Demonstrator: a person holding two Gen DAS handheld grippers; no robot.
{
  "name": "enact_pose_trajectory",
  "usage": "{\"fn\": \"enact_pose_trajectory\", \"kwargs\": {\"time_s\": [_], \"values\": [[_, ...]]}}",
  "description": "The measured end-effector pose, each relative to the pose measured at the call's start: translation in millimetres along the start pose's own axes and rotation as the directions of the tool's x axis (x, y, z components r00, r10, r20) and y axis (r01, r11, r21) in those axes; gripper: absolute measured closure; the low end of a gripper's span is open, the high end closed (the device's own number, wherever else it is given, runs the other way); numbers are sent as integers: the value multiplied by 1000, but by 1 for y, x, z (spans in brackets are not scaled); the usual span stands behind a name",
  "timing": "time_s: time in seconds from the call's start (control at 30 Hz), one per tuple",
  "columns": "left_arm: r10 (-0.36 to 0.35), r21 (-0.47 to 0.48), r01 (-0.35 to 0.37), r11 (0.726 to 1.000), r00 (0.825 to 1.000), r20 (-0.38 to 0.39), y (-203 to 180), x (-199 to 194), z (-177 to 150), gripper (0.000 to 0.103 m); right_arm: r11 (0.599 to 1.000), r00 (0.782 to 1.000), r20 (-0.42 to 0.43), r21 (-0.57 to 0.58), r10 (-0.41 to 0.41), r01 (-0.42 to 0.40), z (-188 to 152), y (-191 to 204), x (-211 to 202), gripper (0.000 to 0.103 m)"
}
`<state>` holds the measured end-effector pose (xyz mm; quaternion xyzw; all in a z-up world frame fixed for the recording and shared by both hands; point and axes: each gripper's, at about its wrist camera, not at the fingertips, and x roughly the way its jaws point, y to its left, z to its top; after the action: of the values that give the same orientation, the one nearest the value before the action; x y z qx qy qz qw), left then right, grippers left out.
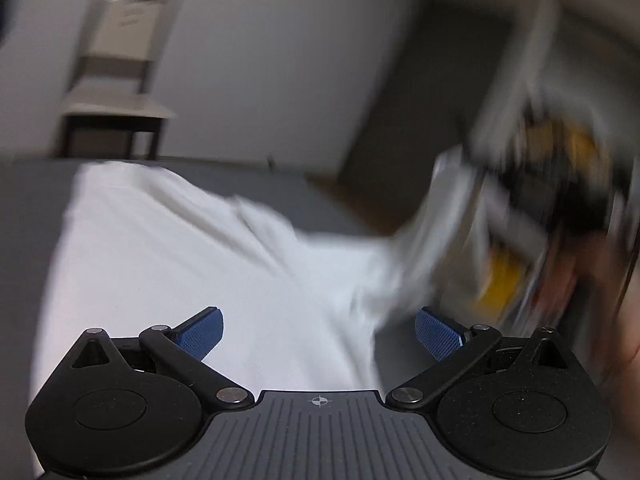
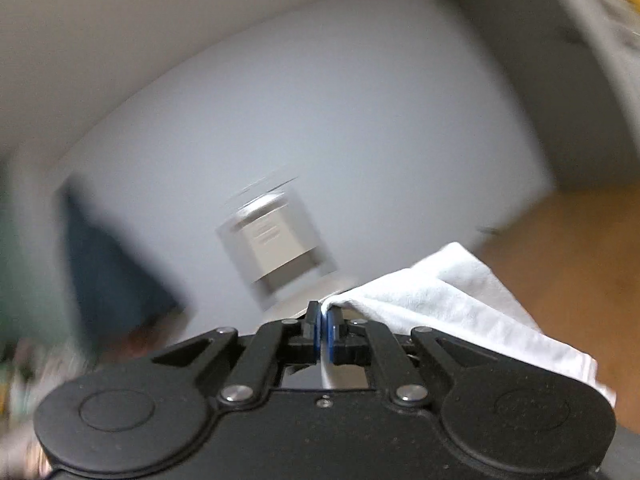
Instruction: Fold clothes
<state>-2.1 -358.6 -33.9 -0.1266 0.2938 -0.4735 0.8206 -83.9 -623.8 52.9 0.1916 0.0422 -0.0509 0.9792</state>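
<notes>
A white garment (image 1: 168, 248) lies spread over a grey surface (image 1: 24, 216) in the left wrist view, one side pulled up toward the right. My left gripper (image 1: 319, 330) hovers just above the cloth, open, its blue pads (image 1: 200, 334) wide apart with nothing between them. The right gripper shows as a blurred shape (image 1: 540, 200) at the right of that view, lifting the cloth. In the right wrist view my right gripper (image 2: 325, 334) is shut on an edge of the white garment (image 2: 452, 292), which drapes off to the right.
A chair (image 1: 116, 92) stands against the pale wall beyond the grey surface, and the chair (image 2: 276, 248) also appears blurred in the right wrist view. Wooden floor (image 2: 568, 264) lies to the right. A dark blue shape (image 2: 108, 264) stands at the left.
</notes>
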Motion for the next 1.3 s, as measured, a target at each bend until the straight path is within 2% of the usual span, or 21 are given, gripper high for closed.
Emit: {"fn": "enact_pose_trajectory", "kwargs": {"time_s": [0.03, 0.1, 0.17, 0.3, 0.37, 0.4, 0.47, 0.5, 0.53, 0.63, 0.67, 0.77, 0.83, 0.9, 0.93, 0.97, 1.03, 1.13, 1.17, 1.2, 1.3], "values": [[-12, -78, 16, 997, 999, 48, 12, -20, 5, 0, 994, 996, -58, -84, 67, -71, -6, 19, 4, 99], [-6, -160, 25, 987, 993, 118, 32, -57, 10, 0, 956, 966, -208, -215, 155, -200, -29, 64, 15, 99], [30, -198, 0, 980, 989, 148, 48, -84, 12, 0, 933, 930, -328, -252, 168, -257, -59, 88, 22, 99], [150, -256, -129, 958, 987, 64, 78, -95, 5, 0, 891, 836, -545, -346, 65, -295, -123, 118, 42, 99], [177, -307, -169, 937, 984, 1, 91, -89, 1, 0, 866, 806, -591, -406, -5, -292, -141, 117, 51, 99], [180, -328, -175, 928, 983, -14, 95, -86, 0, 0, 848, 803, -596, -441, -31, -295, -145, 120, 52, 98], [170, -346, -165, 924, 985, -17, 96, -81, 2, 0, 799, 819, -570, -523, -69, -297, -150, 129, 46, 95], [161, -343, -154, 927, 987, -8, 95, -79, 4, 0, 780, 827, -555, -555, -87, -290, -152, 136, 42, 88], [154, -322, -144, 936, 988, 4, 89, -75, 8, 0, 784, 832, -546, -556, -96, -275, -154, 139, 40, 82], [125, -202, -117, 972, 992, 24, 62, -59, 27, 0, 862, 815, -571, -456, -95, -220, -141, 126, 32, 70], [110, -147, -106, 984, 994, 24, 53, -52, 37, 0, 883, 812, -574, -429, -103, -191, -135, 120, 29, 70], [81, 46, -81, 996, 997, -3, 14, -23, 69, 0, 955, 824, -548, -294, -140, -33, -108, 95, 17, 67], [124, 220, -107, 970, 990, -67, -17, 7, 85, 0, 979, 844, -503, -162, -187, 121, -88, 71, 4, 62], [225, 388, -176, 905, 971, -84, -43, 32, 88, 0, 956, 857, -430, -53, -283, 289, -74, 43, -11, 53], [262, 450, -199, 871, 961, -83, -52, 44, 86, 0, 943, 862, -400, -25, -313, 331, -73, 32, -20, 53], [281, 496, -202, 845, 956, -89, -59, 56, 81, 0, 937, 863, -386, -13, -326, 348, -71, 21, -20, 53], [283, 531, -191, 825, 954, -96, -68, 76, 73, 1, 925, 860, -370, 9, -351, 381, -70, 3, -21, 53], [326, 533, -231, 814, 941, -91, -76, 100, 65, 1, 921, 862, -393, 85, -319, 379, -72, -17, -26, 53], [344, 524, -250, 814, 935, -90, -76, 107, 64, 11, 918, 868, -393, 120, -305, 377, -72, -25, -27, 52], [360, 499, -268, 824, 928, -96, -72, 111, 64, 28, 915, 870, -389, 138, -303, 380, -71, -28, -33, 52], [377, 410, -290, 865, 915, -147, -62, 123, 63, 54, 896, 868, -378, 175, -321, 408, -70, -44, -33, 51]]}}
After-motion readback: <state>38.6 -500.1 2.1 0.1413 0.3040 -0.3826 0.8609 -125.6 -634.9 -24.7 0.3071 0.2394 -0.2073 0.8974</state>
